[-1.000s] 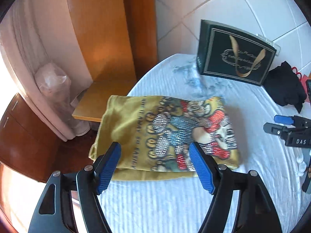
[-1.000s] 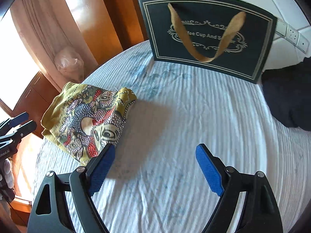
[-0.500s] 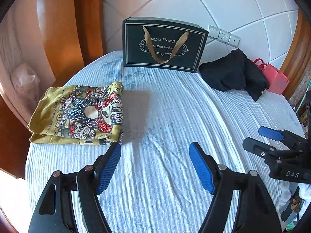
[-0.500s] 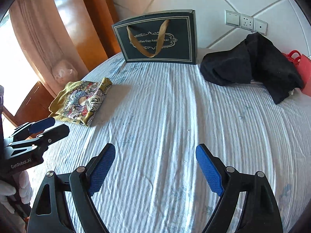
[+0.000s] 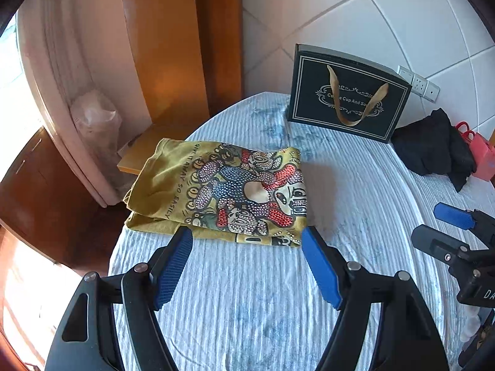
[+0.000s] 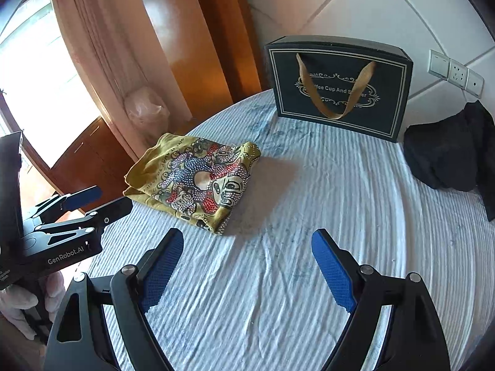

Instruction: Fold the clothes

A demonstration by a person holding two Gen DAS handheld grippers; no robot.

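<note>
Both grippers, left (image 5: 247,266) and right (image 6: 247,269), are swinging back toward the folded shirt (image 5: 225,194), fingers spread, gripping nothing.

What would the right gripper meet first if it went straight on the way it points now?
Most likely the bare white bedsheet: the open right gripper angles down at it. The folded yellow shirt lies left of that line; depth is hard to judge.

A dark paper bag (image 6: 338,88) with a gold ribbon handle is stood against the white tiled wall (image 6: 355,3), beside wall sockets (image 6: 454,72). A red bag (image 5: 481,157) is seen at the far right, and a pink curtain (image 6: 92,40) by wooden panelling (image 5: 164,40).
</note>
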